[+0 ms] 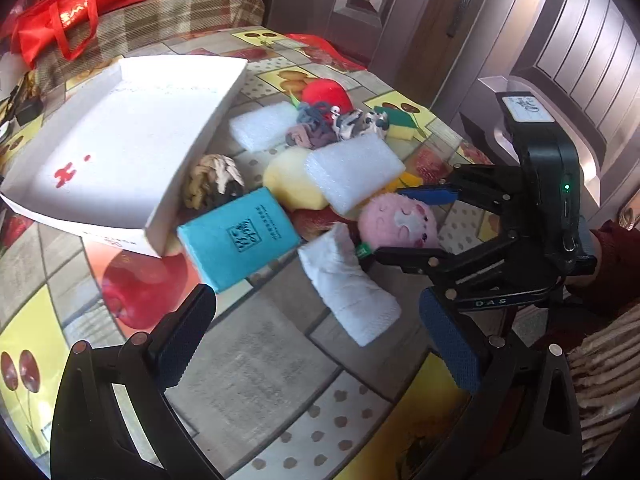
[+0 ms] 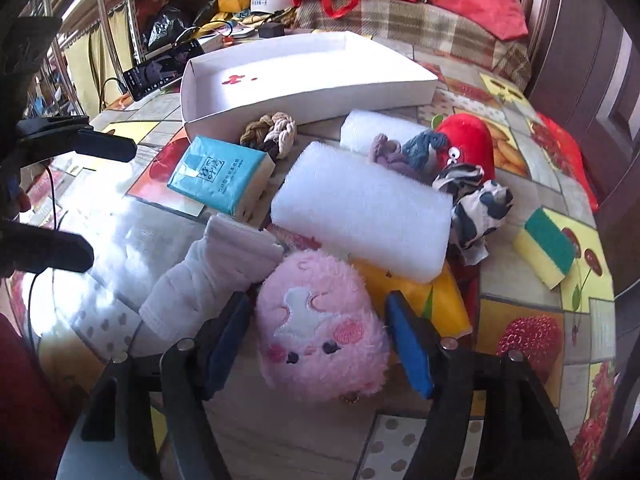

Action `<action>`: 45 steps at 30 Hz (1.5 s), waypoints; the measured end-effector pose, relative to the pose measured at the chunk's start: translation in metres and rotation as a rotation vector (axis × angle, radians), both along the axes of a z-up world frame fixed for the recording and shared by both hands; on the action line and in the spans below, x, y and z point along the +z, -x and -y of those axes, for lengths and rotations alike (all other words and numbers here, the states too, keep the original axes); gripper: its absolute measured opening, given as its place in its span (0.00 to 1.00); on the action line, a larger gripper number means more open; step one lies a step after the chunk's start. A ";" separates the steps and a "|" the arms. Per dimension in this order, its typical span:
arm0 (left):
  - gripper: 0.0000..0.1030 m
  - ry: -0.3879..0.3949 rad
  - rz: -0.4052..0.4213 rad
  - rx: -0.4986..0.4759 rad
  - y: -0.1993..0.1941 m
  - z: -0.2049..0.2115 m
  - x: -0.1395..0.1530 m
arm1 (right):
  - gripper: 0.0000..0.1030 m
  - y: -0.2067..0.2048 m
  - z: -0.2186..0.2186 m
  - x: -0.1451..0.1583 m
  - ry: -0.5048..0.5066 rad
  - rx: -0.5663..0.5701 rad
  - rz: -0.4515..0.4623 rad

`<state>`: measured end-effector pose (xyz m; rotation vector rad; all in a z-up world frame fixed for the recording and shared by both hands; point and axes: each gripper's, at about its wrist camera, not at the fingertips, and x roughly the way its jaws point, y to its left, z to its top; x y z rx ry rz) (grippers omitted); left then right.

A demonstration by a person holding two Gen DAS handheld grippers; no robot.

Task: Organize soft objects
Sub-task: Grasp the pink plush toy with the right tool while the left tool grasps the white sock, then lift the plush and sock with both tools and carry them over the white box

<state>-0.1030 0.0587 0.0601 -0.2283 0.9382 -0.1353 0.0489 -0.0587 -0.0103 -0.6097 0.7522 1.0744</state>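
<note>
A pile of soft things lies on the table beside a white box lid (image 1: 120,148) (image 2: 304,76). A pink plush (image 2: 320,328) (image 1: 396,220) sits between the open fingers of my right gripper (image 2: 320,344) (image 1: 404,224), which straddles it without squeezing. Around it lie a rolled white towel (image 1: 348,284) (image 2: 208,276), a teal tissue pack (image 1: 240,236) (image 2: 220,172), white foam blocks (image 2: 360,208) (image 1: 356,172), a yellow plush (image 1: 292,180) and a red plush (image 2: 464,140). My left gripper (image 1: 316,340) is open and empty, hovering above the table near the towel.
A braided rope knot (image 1: 212,180), scrunchies (image 2: 404,152), a black-and-white cloth (image 2: 476,208) and a yellow-green sponge (image 2: 548,244) lie around the pile. Red bags (image 1: 72,4) sit on a sofa behind. A door (image 1: 400,12) stands at the right. Cluttered shelves (image 2: 120,32) are beyond the table.
</note>
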 end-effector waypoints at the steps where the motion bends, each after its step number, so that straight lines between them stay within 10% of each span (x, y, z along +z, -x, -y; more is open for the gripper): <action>1: 0.99 0.010 -0.016 -0.002 -0.005 0.006 -0.005 | 0.50 0.000 0.002 0.002 -0.004 0.002 -0.011; 10: 0.82 -0.072 -0.160 0.000 -0.048 0.035 -0.039 | 0.49 -0.026 0.052 0.039 -0.148 -0.146 -0.100; 13: 0.37 -0.146 -0.153 -0.019 -0.054 0.044 -0.038 | 0.49 -0.028 0.058 0.055 -0.195 -0.159 -0.093; 15: 0.31 -0.105 -0.156 -0.019 -0.052 0.042 -0.036 | 0.49 -0.029 0.059 0.066 -0.227 -0.155 -0.081; 22: 0.31 -0.122 -0.002 0.052 -0.022 0.026 0.010 | 0.48 -0.031 0.054 0.116 -0.395 -0.137 -0.064; 35: 0.32 -0.328 0.446 0.476 0.030 -0.088 0.220 | 0.49 -0.026 0.027 0.237 -0.762 -0.135 0.013; 45: 0.32 -0.347 0.466 0.611 0.042 -0.123 0.227 | 0.49 -0.017 0.002 0.256 -0.808 -0.089 0.009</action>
